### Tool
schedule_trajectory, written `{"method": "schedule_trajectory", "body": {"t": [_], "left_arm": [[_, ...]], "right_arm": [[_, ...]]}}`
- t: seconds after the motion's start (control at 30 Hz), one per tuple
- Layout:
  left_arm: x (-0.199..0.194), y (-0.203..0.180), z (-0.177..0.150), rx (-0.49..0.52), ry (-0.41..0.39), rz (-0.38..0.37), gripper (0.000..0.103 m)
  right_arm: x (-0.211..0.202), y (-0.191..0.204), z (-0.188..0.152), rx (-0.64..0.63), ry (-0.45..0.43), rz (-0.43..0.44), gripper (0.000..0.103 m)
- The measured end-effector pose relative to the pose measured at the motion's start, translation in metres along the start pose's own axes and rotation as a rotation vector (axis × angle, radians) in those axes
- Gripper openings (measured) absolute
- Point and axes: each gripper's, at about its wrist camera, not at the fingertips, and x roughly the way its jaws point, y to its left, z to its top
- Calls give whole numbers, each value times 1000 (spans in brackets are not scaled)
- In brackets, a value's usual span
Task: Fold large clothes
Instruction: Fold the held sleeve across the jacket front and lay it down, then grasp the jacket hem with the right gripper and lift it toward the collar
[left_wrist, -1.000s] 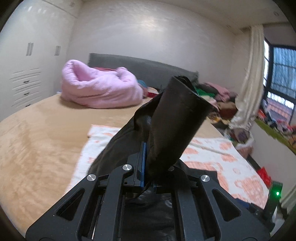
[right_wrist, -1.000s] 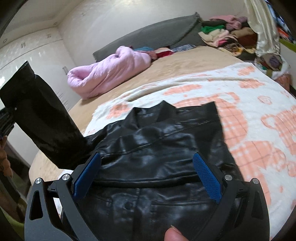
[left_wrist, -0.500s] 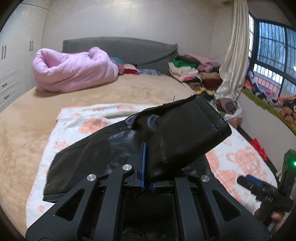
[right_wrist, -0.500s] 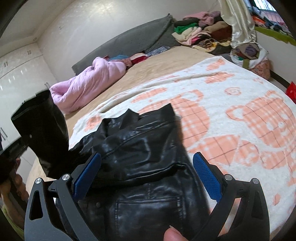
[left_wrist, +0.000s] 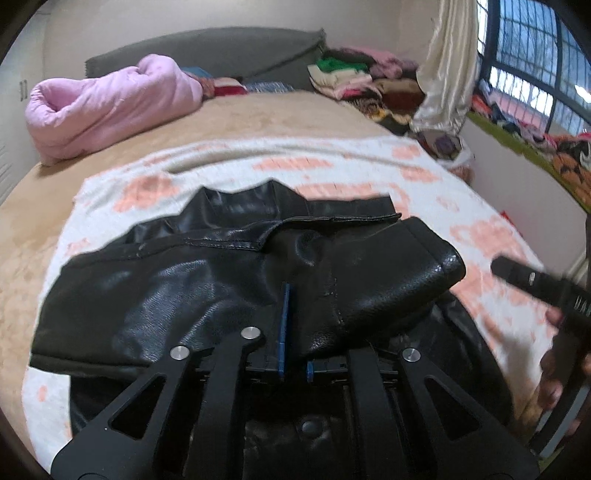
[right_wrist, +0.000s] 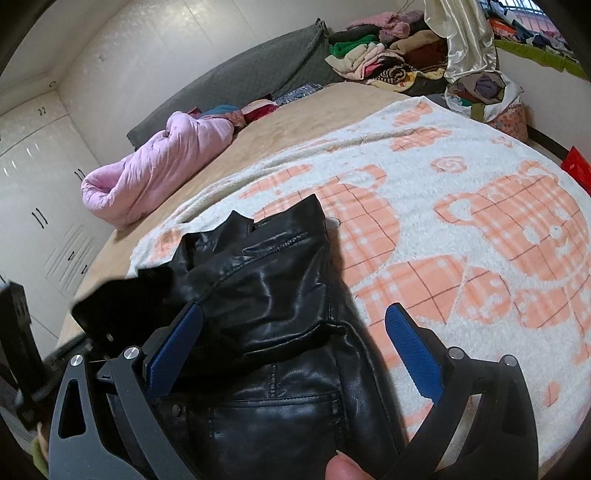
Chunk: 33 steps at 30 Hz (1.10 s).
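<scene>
- Your left claw (left_wrist: 293, 328) is clamped together on a fold of the black glossy leather jacket (left_wrist: 177, 288); the blue pads (left_wrist: 283, 325) pinch the material right at the near edge of the left wrist view.
- The sleeve end you hold lies folded over to the right across the jacket's body, its cuff (left_wrist: 436, 269) to the right of that claw.
- The jacket lies on the white fleece blanket with orange checked bears (right_wrist: 480, 229), which covers the near part of the tan bed (left_wrist: 258, 114).
- Your right claw (right_wrist: 295, 354) stands wide apart; the jacket lies between and under its blue pads (right_wrist: 413, 354), and neither pad presses on it.
- A rolled pink quilt (left_wrist: 107, 103) sits far left on the bed, well apart from the jacket.
</scene>
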Motion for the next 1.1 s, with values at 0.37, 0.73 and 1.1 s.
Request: {"method": "schedule_trajectory", "body": {"t": [0.37, 0.73, 1.1], "left_arm": [[30, -13, -39, 102, 115, 40, 6], [31, -15, -48, 130, 130, 44, 12], [23, -8, -53, 119, 138, 45, 36]], "right_arm": [[21, 2, -6, -3, 47, 2, 99], [31, 3, -7, -1, 75, 8, 99], [56, 19, 2, -21, 187, 130, 99]]}}
